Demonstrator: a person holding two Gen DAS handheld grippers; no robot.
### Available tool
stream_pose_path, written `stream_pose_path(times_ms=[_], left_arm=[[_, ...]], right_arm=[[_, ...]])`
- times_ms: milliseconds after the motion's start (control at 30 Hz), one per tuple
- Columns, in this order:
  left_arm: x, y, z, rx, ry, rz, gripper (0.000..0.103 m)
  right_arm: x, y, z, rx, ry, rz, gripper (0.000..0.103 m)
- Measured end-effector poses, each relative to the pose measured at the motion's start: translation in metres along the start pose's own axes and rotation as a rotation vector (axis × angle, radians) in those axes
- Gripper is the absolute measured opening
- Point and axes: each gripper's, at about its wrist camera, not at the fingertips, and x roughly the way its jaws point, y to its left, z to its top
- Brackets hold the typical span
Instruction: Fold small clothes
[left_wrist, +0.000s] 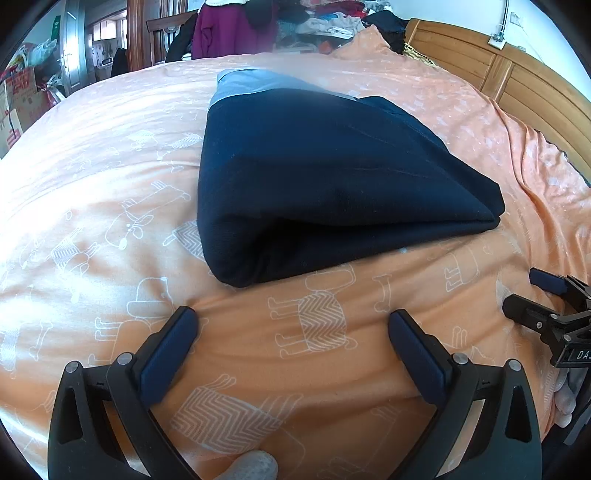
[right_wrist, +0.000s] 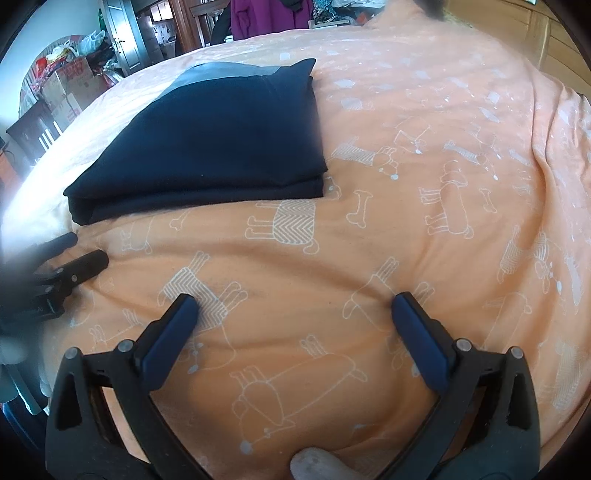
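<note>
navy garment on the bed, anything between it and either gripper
Nothing visible. Only bare orange bedspread lies between the open left gripper and the folded navy garment. The same holds for the open right gripper, which sits off to the garment's right side. Neither gripper touches it.

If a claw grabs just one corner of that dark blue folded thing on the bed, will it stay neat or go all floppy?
Probably floppy. The dark blue folded garment is soft cloth in loose stacked layers, so lifting one corner would likely let it unfold and droop. It looks light for its size. Pushed, it may bunch rather than slide, since the orange bedcover beneath is soft and wrinkly.
</note>
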Motion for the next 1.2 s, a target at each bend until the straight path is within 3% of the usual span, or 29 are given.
stream_pose_path(times_ms=[600, 700, 833, 967, 1200], left_arm=[[-0.001, -0.001, -0.001, -0.005, -0.003, -0.001, 0.103], [-0.001, -0.001, -0.001, -0.004, -0.003, -0.001, 0.103], [-0.001, -0.002, -0.001, -0.003, -0.004, 0.003, 0.103], [-0.001, -0.001, -0.001, -0.004, -0.004, 0.001, 0.103], [-0.001, -0.002, -0.001, -0.005, -0.007, 0.0, 0.103]], right_arm=[[0.002, 0.001, 0.001, -0.022, 0.015, -0.017, 0.103], [-0.003, -0.001, 0.011, -0.015, 0.067, -0.006, 0.103], [-0.019, -0.018, 0.024, -0.011, 0.011, -0.073, 0.103], [0.006, -0.056, 0.021, 0.062, 0.092, -0.087, 0.103], [0.01, -0.051, 0.02, 0.047, 0.063, -0.133, 0.103]])
